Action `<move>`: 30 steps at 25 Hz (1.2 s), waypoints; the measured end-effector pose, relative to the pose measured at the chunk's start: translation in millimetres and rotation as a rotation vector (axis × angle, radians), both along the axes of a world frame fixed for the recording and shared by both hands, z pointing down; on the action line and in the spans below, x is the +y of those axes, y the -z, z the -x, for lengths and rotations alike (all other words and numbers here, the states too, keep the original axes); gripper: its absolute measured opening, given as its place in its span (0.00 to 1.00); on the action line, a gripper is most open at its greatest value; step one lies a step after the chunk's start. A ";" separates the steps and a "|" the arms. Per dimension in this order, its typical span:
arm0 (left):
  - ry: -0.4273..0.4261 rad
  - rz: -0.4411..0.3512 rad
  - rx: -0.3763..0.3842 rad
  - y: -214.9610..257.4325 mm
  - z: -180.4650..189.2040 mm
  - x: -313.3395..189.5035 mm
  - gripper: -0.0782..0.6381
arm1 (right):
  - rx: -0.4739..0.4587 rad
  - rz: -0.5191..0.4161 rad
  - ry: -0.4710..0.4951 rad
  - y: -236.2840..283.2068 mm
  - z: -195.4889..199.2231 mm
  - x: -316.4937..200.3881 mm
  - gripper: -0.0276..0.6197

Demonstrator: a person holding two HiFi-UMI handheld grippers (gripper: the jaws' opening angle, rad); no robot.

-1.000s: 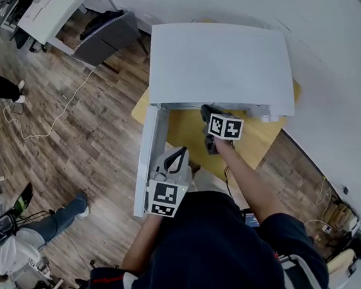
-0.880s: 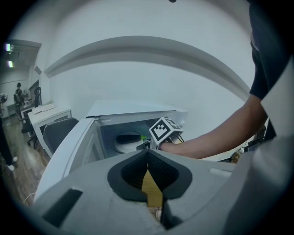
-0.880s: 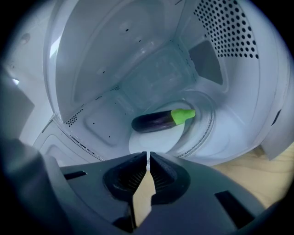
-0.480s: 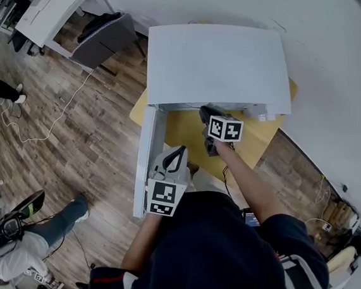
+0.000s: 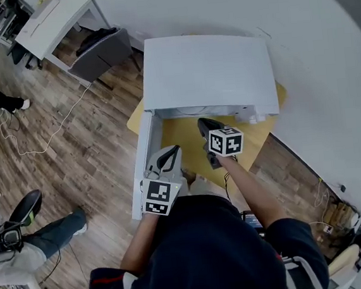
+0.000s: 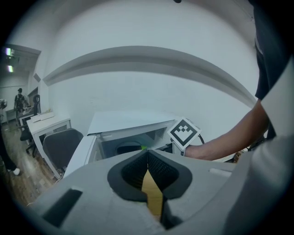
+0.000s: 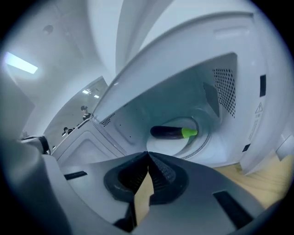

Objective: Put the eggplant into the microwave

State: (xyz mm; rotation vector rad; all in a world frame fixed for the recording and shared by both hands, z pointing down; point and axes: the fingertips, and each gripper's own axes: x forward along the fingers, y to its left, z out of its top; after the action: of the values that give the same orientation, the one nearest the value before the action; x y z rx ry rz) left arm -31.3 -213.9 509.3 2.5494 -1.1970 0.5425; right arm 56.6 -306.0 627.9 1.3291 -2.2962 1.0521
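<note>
**Head view:** The boxy white microwave [image 5: 208, 71] stands on a yellow wooden counter [image 5: 183, 137]. Its white door [image 5: 146, 169] is swung wide open to the left. The left hand-held gripper [image 5: 172, 151] hovers just beside the door's near end. The right hand-held gripper [image 5: 202, 123] sits at the mouth of the cavity, above the counter. The microwave's top hides the eggplant in this view.

**Left gripper view:** The left hand-held gripper [image 6: 147, 155] has its 2 jaws pressed together with nothing between them. Beyond them the microwave [image 6: 131, 123] stands open, and the right gripper's marker cube shows at the opening.

**Right gripper view:** The right hand-held gripper [image 7: 148, 157] is also closed on nothing. The dark purple eggplant with a bright green cap [image 7: 171, 132] lies on its side on the round glass turntable [image 7: 197, 143] inside the cavity. It is well apart from the jaws, with its green end to the right.

The placing itself looks done, so the step in hand is probably backing out and shutting the door.
- **Backing out:** The right gripper should draw straight back toward the near side. It should keep level so it clips neither the cavity lip nor the counter, and go on until it is outside the door's arc.
- **Shutting the door:** The left gripper can then use its closed jaws as a blunt pusher on the door's outer face near the free edge, swinging it right in 1 steady sweep until the latch catches.
- **Clearance:** The eggplant lies within the turntable, so it should not foul the door.
</note>
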 end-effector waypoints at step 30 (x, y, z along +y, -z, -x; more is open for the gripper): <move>0.066 -0.236 0.010 83.1 25.3 -17.7 0.13 | 0.058 -0.544 0.123 240.1 7.6 49.9 0.06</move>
State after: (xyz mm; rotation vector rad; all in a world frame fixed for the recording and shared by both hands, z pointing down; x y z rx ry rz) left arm -56.6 -231.6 426.3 2.6885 -1.4112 0.3941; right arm 49.0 -256.1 387.8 1.3430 -2.6864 0.3485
